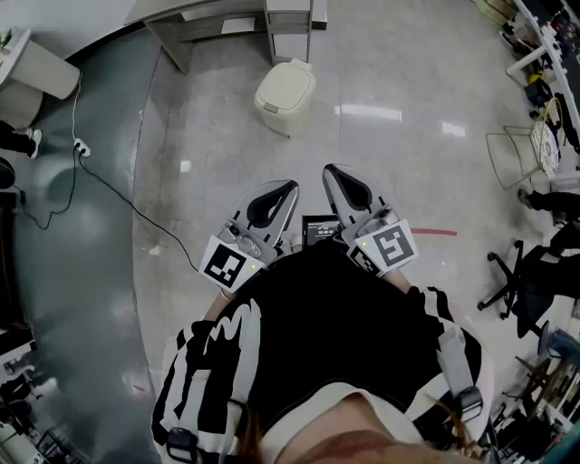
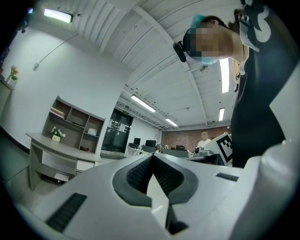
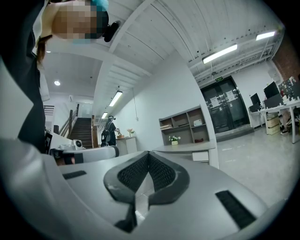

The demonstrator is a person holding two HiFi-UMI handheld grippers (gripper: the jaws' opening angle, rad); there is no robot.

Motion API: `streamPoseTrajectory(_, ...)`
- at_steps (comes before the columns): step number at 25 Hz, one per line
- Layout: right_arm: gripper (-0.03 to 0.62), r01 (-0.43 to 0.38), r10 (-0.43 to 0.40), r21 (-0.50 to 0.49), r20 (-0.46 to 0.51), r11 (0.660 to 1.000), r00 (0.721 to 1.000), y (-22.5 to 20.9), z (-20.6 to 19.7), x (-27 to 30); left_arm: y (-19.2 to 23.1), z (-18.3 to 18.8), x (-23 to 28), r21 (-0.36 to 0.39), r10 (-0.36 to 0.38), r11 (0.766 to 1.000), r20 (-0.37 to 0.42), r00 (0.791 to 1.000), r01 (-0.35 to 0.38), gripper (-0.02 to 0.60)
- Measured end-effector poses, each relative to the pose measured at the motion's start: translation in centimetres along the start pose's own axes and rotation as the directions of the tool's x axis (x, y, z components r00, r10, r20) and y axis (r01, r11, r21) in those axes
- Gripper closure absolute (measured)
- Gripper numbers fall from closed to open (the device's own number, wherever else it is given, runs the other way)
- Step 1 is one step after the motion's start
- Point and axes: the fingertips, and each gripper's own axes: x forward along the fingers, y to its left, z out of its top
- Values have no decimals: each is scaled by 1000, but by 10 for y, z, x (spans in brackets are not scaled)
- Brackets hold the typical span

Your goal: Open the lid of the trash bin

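Observation:
A cream trash bin [image 1: 285,96] with its lid down stands on the shiny floor ahead, near the foot of a grey desk. My left gripper [image 1: 288,188] and right gripper [image 1: 332,170] are held close to my body, well short of the bin, tips pointing toward it. Both are shut with nothing between the jaws. In the left gripper view the left gripper [image 2: 153,156] shows its ribbed pads meeting at the tip. The right gripper [image 3: 148,153] looks the same in the right gripper view. Both gripper views look out across the room; the bin is not in them.
A curved grey desk [image 1: 204,20] runs along the far wall behind the bin. A black cable [image 1: 109,190] trails over the floor at left. A wire rack [image 1: 517,149] and office chair [image 1: 521,276] stand at right. A shelf unit [image 2: 72,123] and desk show beyond the left gripper.

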Motion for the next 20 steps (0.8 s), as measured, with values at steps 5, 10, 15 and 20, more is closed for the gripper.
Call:
streamPoseTrajectory(5, 589, -1, 1, -4, -4, 1000, 1000, 0, 1, -1, 3, 0, -1, -7, 13, 1000, -2, 1000, -13, 577)
streamPoseTrajectory(10, 589, -10, 10, 8, -10, 1000, 1000, -2, -1, -2, 4, -1, 0, -7, 30, 1000, -4, 1000, -30, 577)
streamPoseTrajectory(15, 589, -27, 27, 21, -24, 999, 999, 1, -6, 0, 6, -4, -4, -16, 54, 998, -12, 998, -54, 577)
streamPoseTrajectory(20, 589, -21, 22, 30, -20, 999, 1000, -2, -5, 5, 9, -4, -2, -8, 50, 999, -18, 999, -50, 577)
